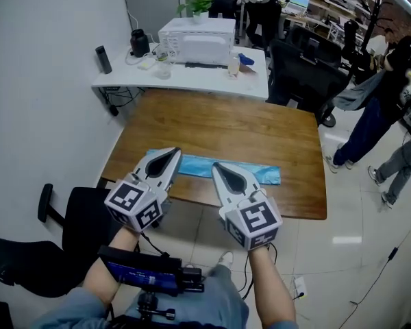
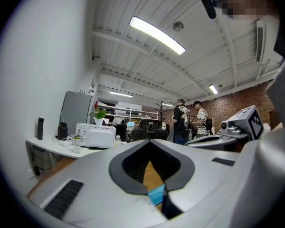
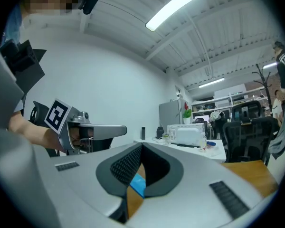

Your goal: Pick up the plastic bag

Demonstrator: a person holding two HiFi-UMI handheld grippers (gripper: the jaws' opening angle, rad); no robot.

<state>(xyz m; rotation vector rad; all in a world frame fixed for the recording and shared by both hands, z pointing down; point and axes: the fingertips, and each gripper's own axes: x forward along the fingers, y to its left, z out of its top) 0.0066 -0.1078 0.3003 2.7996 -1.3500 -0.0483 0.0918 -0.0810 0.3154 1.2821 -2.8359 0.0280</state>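
While flat, plastic bag point(image 1: 260, 173) before grippers point(image 1: 172, 151) point(image 1: 216, 165)

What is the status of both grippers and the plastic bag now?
Left gripper shut, empty, over the bag's left end. Right gripper shut, empty, over its middle. Plastic bag flat on the wooden table, not picked up. Nothing in the way.

The head camera looks from high up, forward and steeply down, on the wooden table point(image 1: 226, 125), with the left gripper point(image 1: 170, 155) and the right gripper point(image 1: 216, 166) close below it. Each gripper camera sits just behind its own jaws and looks low, almost level, along them across the table. All three views share the far white desk point(image 1: 192, 77) with the white microwave point(image 1: 196, 41), and each gripper view catches the other gripper at its side.
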